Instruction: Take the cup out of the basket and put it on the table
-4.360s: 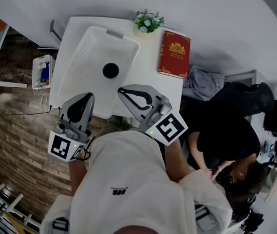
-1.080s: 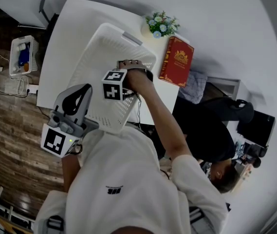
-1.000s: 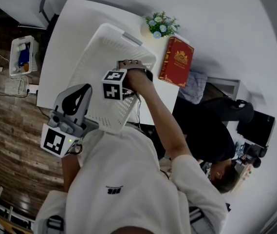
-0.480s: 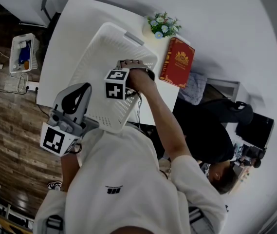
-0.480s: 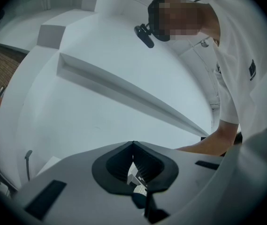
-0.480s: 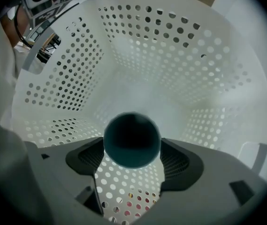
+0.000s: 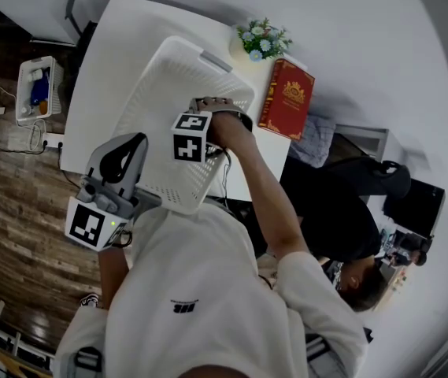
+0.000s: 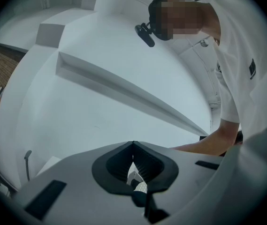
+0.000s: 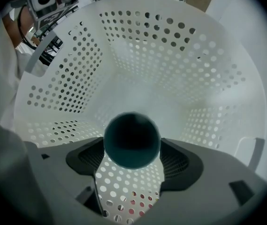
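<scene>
Right gripper [image 9: 132,160] clamps cup [image 9: 132,138] inside basket [image 9: 171,50] so I can lift it | left gripper [image 8: 133,167] closed, idle

Looks like an office-type workroom, not a home. A white table [image 7: 101,61] set against a plain pale wall [image 7: 349,22], with a small pot of flowers [image 7: 261,38] and a red hardback book [image 7: 286,99] at its far right corner. Left of the table, wood-plank flooring [image 7: 11,211] with a small white crate [image 7: 35,89] and loose cables [image 7: 27,136]. Right of the table – a seated person in black [image 7: 342,219], then dark screens and desk gear [image 7: 412,203] – hard to make out more.
</scene>
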The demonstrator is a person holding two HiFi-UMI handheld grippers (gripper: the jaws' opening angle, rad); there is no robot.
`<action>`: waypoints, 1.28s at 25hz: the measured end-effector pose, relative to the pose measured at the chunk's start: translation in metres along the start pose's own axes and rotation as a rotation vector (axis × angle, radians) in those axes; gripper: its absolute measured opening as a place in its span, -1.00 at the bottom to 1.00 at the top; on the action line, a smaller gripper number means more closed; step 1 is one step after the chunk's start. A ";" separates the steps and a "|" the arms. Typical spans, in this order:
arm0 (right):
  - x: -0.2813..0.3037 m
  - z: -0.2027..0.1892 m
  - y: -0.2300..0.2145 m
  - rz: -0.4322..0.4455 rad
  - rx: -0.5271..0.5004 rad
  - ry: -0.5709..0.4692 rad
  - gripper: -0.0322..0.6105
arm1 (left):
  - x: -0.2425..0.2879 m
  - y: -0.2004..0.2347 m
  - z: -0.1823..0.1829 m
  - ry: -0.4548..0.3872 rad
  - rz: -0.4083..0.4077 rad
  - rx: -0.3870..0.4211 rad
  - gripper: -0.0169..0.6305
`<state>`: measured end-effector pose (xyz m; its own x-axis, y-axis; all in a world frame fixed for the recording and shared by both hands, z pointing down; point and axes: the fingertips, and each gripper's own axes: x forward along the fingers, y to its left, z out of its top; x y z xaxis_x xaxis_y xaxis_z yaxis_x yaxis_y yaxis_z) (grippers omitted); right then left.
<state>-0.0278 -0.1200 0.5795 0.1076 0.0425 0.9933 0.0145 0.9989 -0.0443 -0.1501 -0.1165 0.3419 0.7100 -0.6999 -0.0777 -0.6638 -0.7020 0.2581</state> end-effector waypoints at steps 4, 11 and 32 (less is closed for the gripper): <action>-0.005 0.002 -0.002 -0.005 0.011 -0.013 0.28 | 0.000 0.001 -0.002 0.015 -0.004 -0.003 -0.91; -0.014 0.004 -0.001 -0.010 0.037 -0.044 0.28 | -0.001 0.001 -0.007 0.029 -0.027 0.011 -0.91; -0.052 0.003 0.013 -0.031 0.112 -0.127 0.27 | 0.008 -0.010 -0.020 0.096 -0.105 0.021 -0.91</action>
<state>-0.0359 -0.1093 0.5278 -0.0176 0.0068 0.9998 -0.0959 0.9954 -0.0084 -0.1330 -0.1125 0.3579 0.7943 -0.6075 -0.0100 -0.5889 -0.7738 0.2334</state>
